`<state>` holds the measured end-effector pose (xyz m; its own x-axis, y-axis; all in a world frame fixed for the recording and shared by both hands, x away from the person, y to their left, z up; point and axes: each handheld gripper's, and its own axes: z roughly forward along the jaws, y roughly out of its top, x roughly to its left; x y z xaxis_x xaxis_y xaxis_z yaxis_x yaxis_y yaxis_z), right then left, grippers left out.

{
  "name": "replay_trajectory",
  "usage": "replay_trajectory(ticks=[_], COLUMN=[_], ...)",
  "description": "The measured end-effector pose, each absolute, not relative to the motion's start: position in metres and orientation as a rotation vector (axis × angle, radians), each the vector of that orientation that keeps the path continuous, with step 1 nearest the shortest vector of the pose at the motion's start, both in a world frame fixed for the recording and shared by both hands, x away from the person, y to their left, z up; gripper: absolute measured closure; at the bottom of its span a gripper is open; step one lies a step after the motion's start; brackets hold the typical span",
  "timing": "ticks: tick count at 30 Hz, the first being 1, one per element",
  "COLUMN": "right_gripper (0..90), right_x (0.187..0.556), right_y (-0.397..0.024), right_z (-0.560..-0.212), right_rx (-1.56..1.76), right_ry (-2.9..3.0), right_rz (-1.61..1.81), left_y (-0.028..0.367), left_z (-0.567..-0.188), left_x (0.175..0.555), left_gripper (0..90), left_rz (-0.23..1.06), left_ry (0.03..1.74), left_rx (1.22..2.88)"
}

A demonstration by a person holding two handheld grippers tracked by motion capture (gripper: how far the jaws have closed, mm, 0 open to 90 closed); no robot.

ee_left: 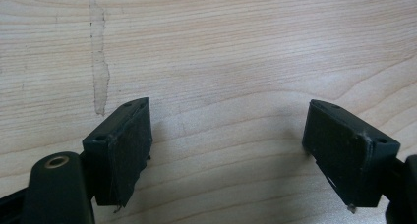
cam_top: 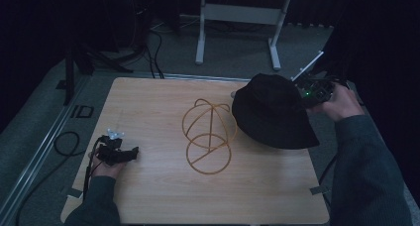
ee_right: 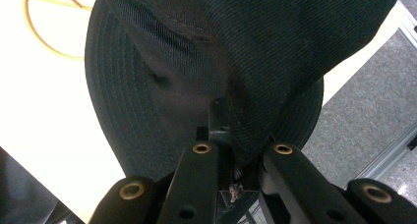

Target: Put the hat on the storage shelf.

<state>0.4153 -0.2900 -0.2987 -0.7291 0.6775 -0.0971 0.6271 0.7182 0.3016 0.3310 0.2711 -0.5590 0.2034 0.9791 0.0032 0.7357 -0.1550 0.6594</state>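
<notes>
Here a black bucket hat (cam_top: 272, 111) hangs over the table's (cam_top: 148, 196) right side, just beside a yellow wire hat stand (cam_top: 209, 136), its brim pinched in the right gripper (ee_right: 235, 177). The left gripper (ee_left: 226, 150) rests spread wide on bare wood, holding nothing.

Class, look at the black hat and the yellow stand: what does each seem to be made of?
Black hat: woven cloth, probably cotton twill, matte; ribbed weave and stitched rows on the brim show. Yellow stand: thin bent wire, likely coated metal, judging by its slim, even loops.
</notes>
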Motion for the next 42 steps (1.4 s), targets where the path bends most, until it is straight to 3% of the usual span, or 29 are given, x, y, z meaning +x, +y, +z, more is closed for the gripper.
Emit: replay_trajectory(ticks=[42], right_gripper=[88.5], right_x=[0.388], right_y=[-0.300], right_z=[-0.247], right_rx=[0.912], right_ry=[2.646], right_rz=[0.678], left_y=[0.270], left_z=[-0.559], left_x=[0.331], left_gripper=[18.8], left_rz=[0.604], left_ry=[1.587], left_rx=[1.953])
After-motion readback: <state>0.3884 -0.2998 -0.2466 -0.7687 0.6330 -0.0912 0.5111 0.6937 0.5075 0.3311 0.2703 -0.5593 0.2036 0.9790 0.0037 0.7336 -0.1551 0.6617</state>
